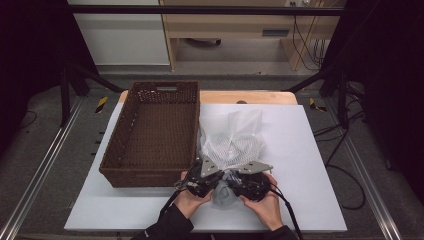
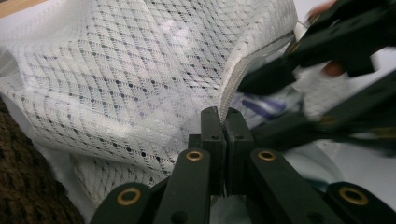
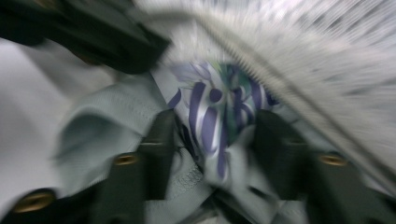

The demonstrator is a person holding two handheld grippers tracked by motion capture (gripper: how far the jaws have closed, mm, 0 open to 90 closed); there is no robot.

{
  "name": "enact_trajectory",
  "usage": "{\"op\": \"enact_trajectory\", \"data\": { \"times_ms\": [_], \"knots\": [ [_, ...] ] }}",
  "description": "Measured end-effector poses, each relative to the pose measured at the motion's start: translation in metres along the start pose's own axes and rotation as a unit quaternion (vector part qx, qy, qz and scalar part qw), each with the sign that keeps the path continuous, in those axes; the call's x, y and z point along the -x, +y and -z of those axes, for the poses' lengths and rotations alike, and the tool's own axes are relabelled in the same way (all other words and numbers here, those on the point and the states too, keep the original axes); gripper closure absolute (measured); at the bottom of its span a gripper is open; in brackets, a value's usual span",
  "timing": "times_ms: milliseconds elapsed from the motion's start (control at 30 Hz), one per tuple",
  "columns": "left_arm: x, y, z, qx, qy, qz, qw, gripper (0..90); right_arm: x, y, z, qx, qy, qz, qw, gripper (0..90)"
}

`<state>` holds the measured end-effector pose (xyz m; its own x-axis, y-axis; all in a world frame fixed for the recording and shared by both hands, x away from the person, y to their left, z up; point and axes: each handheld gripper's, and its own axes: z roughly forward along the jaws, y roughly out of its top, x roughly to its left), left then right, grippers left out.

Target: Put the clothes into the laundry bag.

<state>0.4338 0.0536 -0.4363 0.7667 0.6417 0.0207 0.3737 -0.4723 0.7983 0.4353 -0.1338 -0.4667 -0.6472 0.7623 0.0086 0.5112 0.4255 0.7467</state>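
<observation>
A white mesh bag (image 1: 235, 140) lies on the white board beside a brown wicker basket (image 1: 155, 130). My left gripper (image 1: 218, 175) is shut on the bag's seamed rim (image 2: 229, 88), its tips (image 2: 226, 114) pressed together on the fabric. My right gripper (image 1: 234, 179) sits just to the right of it at the bag's mouth. In the blurred right gripper view its jaws (image 3: 217, 126) stand apart, with a purple-and-white striped cloth (image 3: 210, 112) bunched between them. Grey fabric (image 3: 102, 121) lies around the jaws and also shows between the two hands as a grey garment (image 1: 223, 196).
The basket stands at the left of the board and has nothing in it; its weave (image 2: 23, 186) is close on the left gripper's left. White board surface (image 1: 310, 150) stretches to the right of the bag. The wooden table edge (image 1: 250, 96) lies behind.
</observation>
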Motion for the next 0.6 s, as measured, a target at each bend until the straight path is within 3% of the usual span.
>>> {"op": "enact_trajectory", "data": {
  "times_ms": [100, 200, 267, 300, 400, 467, 600],
  "knots": [
    [0.003, 0.002, 0.003, 0.003, 0.000, -0.006, 1.0000, 88.5, 0.001, 0.001, -0.006, 0.005, -0.015, -0.025, 0.9996, 80.2],
    [0.003, 0.004, 0.007, 0.010, -0.002, -0.005, 0.9999, 88.5, 0.005, 0.004, -0.004, 0.038, -0.044, -0.043, 0.9973, 82.4],
    [0.003, 0.006, 0.010, 0.015, -0.002, -0.005, 0.9999, 88.5, 0.010, 0.007, -0.006, 0.061, -0.064, -0.072, 0.9935, 82.7],
    [0.003, 0.006, 0.012, 0.016, -0.003, -0.005, 0.9999, 88.5, 0.013, 0.008, -0.009, 0.069, -0.087, -0.080, 0.9906, 82.8],
    [0.005, 0.006, 0.013, 0.014, -0.005, -0.007, 0.9999, 88.5, 0.022, 0.008, -0.020, 0.064, -0.134, -0.091, 0.9848, 82.7],
    [0.005, 0.005, 0.010, 0.008, -0.002, -0.011, 0.9999, 88.4, 0.025, 0.007, -0.022, 0.060, -0.132, -0.094, 0.9849, 82.0],
    [0.002, 0.002, 0.004, -0.003, -0.004, -0.007, 1.0000, 88.4, 0.026, 0.007, -0.013, 0.057, -0.110, -0.078, 0.9892, 72.6]
  ]
}}
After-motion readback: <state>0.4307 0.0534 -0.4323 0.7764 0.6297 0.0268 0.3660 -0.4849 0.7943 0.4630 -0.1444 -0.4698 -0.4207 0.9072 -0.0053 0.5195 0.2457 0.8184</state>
